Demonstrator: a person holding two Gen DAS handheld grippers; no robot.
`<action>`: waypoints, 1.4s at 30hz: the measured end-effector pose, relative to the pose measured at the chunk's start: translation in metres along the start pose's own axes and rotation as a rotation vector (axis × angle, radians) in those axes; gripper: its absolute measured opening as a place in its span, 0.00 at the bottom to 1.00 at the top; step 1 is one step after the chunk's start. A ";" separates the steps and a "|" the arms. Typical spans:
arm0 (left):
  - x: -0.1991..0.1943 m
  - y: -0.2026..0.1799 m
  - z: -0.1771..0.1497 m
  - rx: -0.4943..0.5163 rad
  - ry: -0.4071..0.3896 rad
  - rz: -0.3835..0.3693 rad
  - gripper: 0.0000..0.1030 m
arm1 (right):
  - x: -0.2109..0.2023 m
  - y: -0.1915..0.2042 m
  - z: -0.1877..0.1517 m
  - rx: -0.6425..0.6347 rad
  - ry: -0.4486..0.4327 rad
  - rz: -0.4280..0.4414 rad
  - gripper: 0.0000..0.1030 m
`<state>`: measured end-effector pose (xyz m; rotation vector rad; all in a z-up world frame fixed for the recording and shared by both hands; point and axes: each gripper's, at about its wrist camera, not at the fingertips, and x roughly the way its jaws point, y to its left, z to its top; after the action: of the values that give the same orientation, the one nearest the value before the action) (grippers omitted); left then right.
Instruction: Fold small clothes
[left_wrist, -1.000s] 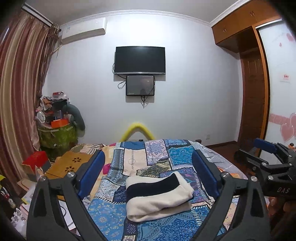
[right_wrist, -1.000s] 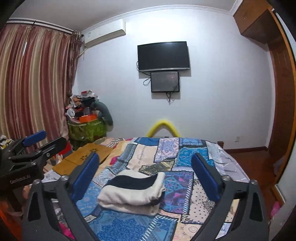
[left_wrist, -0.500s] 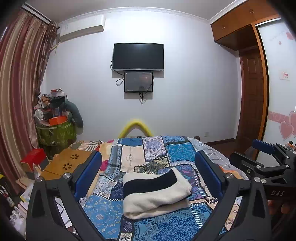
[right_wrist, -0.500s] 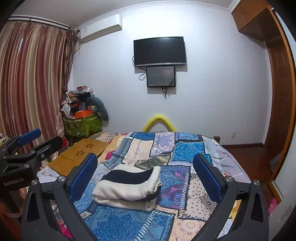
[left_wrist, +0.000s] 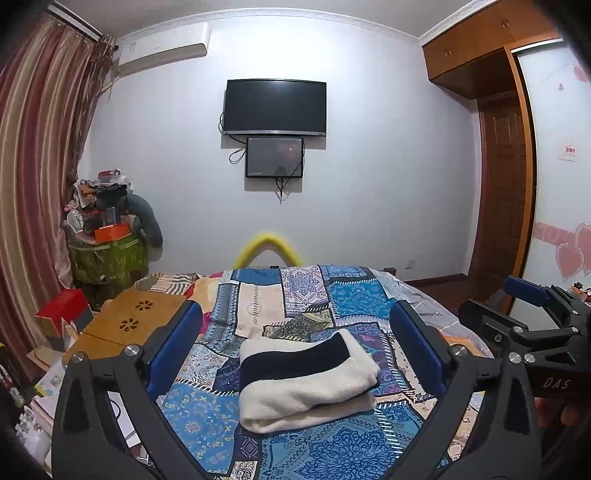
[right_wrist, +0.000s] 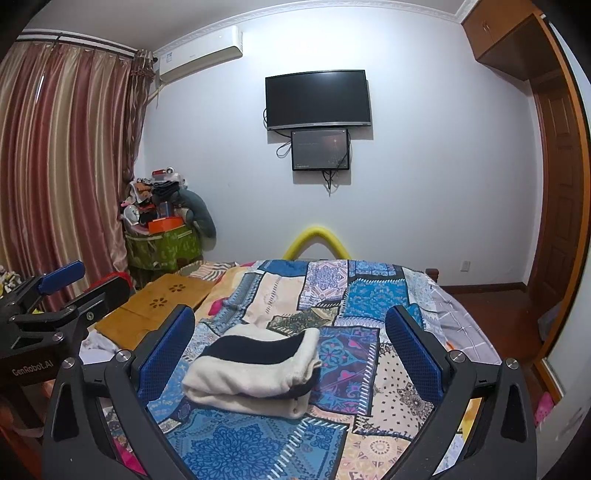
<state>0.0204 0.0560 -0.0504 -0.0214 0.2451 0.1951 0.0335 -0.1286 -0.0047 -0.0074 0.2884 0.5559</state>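
A folded cream garment with a dark navy band (left_wrist: 306, 380) lies on the patchwork bedspread (left_wrist: 343, 295). My left gripper (left_wrist: 295, 310) hovers in front of it, open, with its blue pads wide on either side and touching nothing. In the right wrist view the same folded garment (right_wrist: 255, 373) lies left of centre on the bedspread (right_wrist: 373, 295). My right gripper (right_wrist: 290, 314) is open and empty there as well. Each gripper shows in the other's view: the right gripper (left_wrist: 532, 325) at the right edge, the left gripper (right_wrist: 55, 299) at the left edge.
A wooden lap desk (left_wrist: 129, 321) and a red box (left_wrist: 62, 306) sit left of the bed. Behind them is a green hamper piled with clutter (left_wrist: 107, 254). A yellow foam arch (left_wrist: 267, 243) rises at the bed's far end. A wardrobe door (left_wrist: 502, 192) stands to the right.
The left gripper's jaws have spread slightly wider. Both views have shifted only a little, and the folded garment lies where it was.
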 end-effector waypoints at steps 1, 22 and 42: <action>0.000 0.000 0.000 0.000 0.000 -0.001 0.99 | 0.000 0.000 0.000 -0.001 0.000 0.000 1.00; 0.002 0.005 -0.003 -0.034 0.012 0.005 0.99 | -0.005 0.002 0.000 0.002 0.000 0.002 1.00; -0.001 0.004 -0.003 -0.036 0.019 -0.011 0.99 | -0.006 0.009 0.002 0.003 0.001 0.014 1.00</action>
<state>0.0180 0.0597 -0.0527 -0.0607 0.2605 0.1881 0.0244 -0.1242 -0.0009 -0.0033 0.2908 0.5694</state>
